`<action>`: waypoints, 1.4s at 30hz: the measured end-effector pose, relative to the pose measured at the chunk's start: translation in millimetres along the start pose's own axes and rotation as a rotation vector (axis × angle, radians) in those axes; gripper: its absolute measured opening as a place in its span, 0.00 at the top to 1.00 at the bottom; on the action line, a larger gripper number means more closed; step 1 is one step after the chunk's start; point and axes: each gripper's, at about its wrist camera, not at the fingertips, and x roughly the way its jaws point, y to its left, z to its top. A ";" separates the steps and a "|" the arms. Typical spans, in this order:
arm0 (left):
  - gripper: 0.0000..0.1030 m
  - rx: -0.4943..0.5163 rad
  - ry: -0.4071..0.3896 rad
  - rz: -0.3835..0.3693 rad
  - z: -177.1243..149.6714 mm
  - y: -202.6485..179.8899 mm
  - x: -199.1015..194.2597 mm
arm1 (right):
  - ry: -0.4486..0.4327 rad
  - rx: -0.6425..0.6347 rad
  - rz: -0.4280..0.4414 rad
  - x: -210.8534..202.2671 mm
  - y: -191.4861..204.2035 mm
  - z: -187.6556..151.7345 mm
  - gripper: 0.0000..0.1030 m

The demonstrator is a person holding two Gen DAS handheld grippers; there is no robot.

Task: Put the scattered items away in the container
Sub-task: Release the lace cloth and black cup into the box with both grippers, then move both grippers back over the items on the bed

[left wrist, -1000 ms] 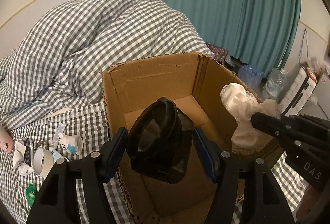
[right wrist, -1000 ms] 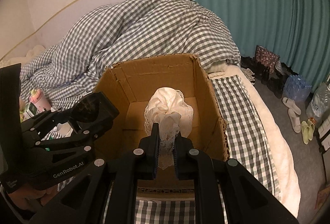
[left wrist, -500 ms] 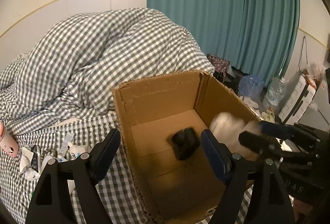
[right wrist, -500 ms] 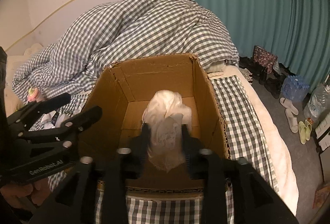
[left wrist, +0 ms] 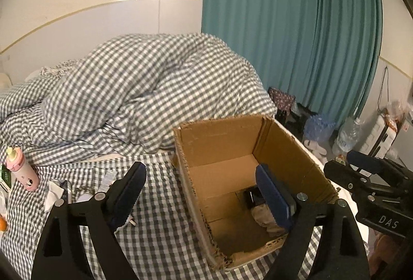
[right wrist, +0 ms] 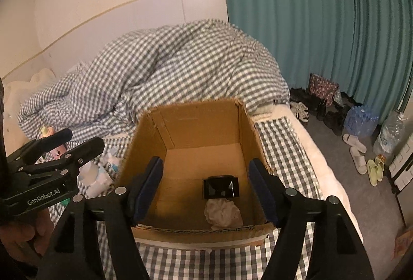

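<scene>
Both of my grippers are empty now. A second ago my left gripper (left wrist: 201,192) was clamped on the black object (right wrist: 221,187) over the cardboard box (right wrist: 196,122), and my right gripper (right wrist: 206,189) pinched the white cloth (right wrist: 223,213). Both have since been let go: the left jaws stand spread wide at the lower centre of the left wrist view, and the right jaws are spread just as wide at the bottom of the right wrist view, nothing between either pair.

In the right wrist view the black object lies on the box floor, lower centre of the frame, and the white cloth sits crumpled just below it, touching it and close to the near wall. In the left wrist view I see both partly hidden behind my right-hand blue pad (left wrist: 271,200).

The box now sits lower and smaller in both frames than before, so both grippers have pulled up and back. At the left edge of the left wrist view, a pink bottle (left wrist: 23,171) lies on the checked bedding (left wrist: 155,241), well apart from the box. Small scattered items (right wrist: 103,171) remain left of the box in the right wrist view.
</scene>
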 end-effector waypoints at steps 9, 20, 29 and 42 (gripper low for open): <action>0.13 -0.041 -0.071 0.049 -0.2 20.9 -53.8 | -0.077 -0.014 0.008 -45.5 23.1 7.8 0.24; 0.04 -0.080 -0.155 0.104 -3.2 62.0 -122.7 | -0.154 -0.026 0.040 -89.7 61.9 11.5 0.14; 0.00 -0.115 -0.205 0.164 -12.3 101.1 -168.1 | -0.194 -0.054 0.075 -111.8 100.9 11.0 0.04; 0.00 -0.170 -0.230 0.259 -21.7 163.8 -208.8 | -0.224 -0.108 0.138 -124.5 159.1 14.0 0.00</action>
